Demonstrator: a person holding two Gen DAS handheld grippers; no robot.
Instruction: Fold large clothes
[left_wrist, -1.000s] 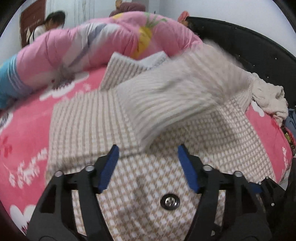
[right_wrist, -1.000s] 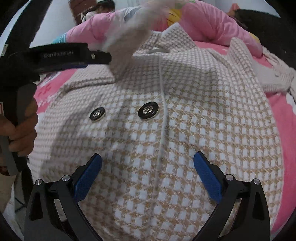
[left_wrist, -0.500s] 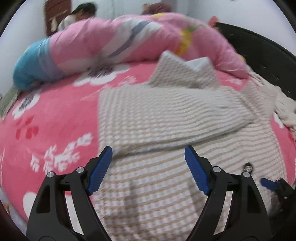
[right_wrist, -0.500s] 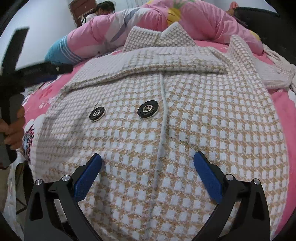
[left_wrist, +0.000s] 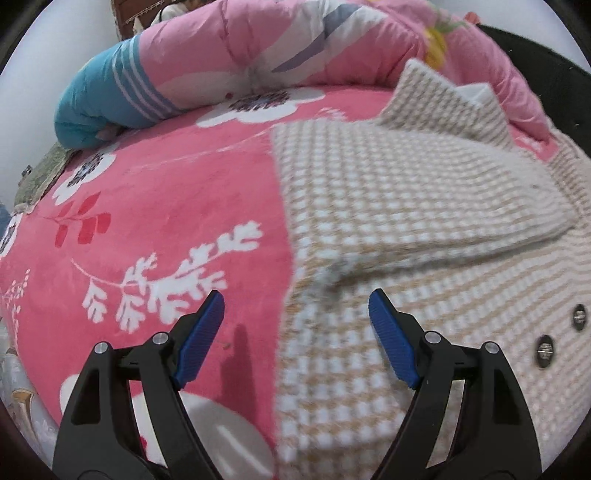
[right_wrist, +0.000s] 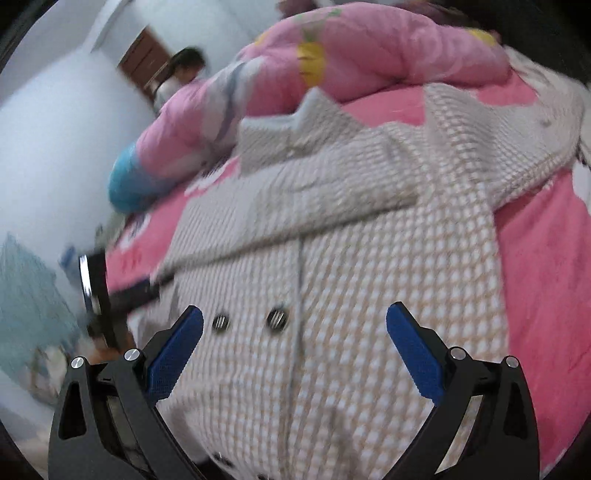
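Lying folded across the coat (left_wrist: 388, 206) now, the sleeve (left_wrist: 443, 206) has left both wide-apart grippers.

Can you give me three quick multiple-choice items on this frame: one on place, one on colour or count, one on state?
1. Where does the folded sleeve lie?
A. Across the coat's chest
B. Off the bed's edge
C. Under the quilt

2. How many dark buttons show between the right gripper's fingers?
A. None
B. Two
C. Five

3. What state is the left gripper in?
A. Shut on the sleeve
B. Shut on the collar
C. Open, nothing between its pads

Answers:
1. A: the sleeve lies flat across the checked coat, below the collar.
2. B: two buttons sit side by side left of the front seam.
3. C: the blue pads stand apart over the coat's edge and the pink blanket.
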